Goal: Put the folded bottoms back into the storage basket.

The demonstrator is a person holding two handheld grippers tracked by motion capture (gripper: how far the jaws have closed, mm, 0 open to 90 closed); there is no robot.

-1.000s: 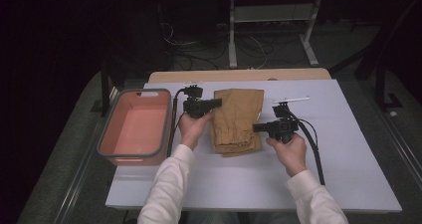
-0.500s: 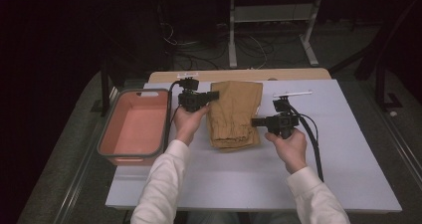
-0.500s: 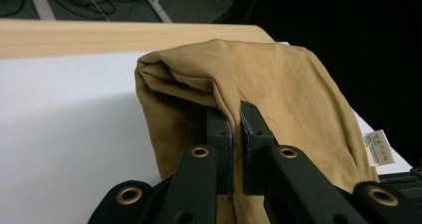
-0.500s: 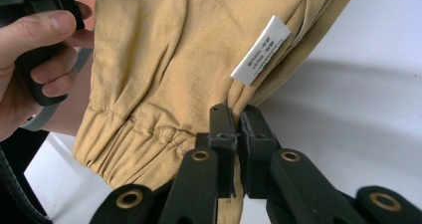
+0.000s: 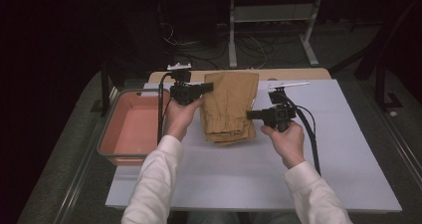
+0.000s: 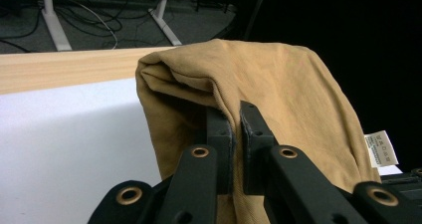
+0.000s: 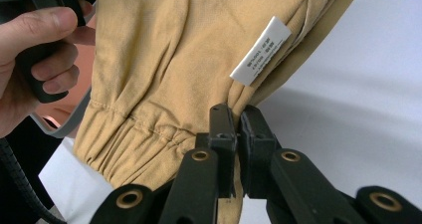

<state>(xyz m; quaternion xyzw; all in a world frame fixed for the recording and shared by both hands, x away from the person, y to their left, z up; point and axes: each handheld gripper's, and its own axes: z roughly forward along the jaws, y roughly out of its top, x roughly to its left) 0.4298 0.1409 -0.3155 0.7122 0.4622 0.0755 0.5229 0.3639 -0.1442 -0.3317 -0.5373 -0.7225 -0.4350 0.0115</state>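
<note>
Folded garment clamped at both side edges

The tan garment (image 5: 230,106) lies mid-table, long axis near-to-far, right of the pink bin (image 5: 130,127). The left gripper (image 5: 206,87) is clamped on its far left edge, the right gripper (image 5: 251,114) on its near right edge beside the white label (image 7: 260,51).

garment (image 5: 230,104): on table (image 5: 348,169), middle, toward far edge
bin (image 5: 130,127): left of garment, overhanging table's left edge
left gripper (image 5: 208,87): at garment's left edge, far part, jaws closed on cloth (image 6: 234,129)
right gripper (image 5: 251,115): at garment's right edge, near part, jaws closed on cloth (image 7: 235,127)
label (image 7: 260,51): on garment, just beyond right gripper's jaws
left hand (image 5: 181,117): between bin and garment
</note>
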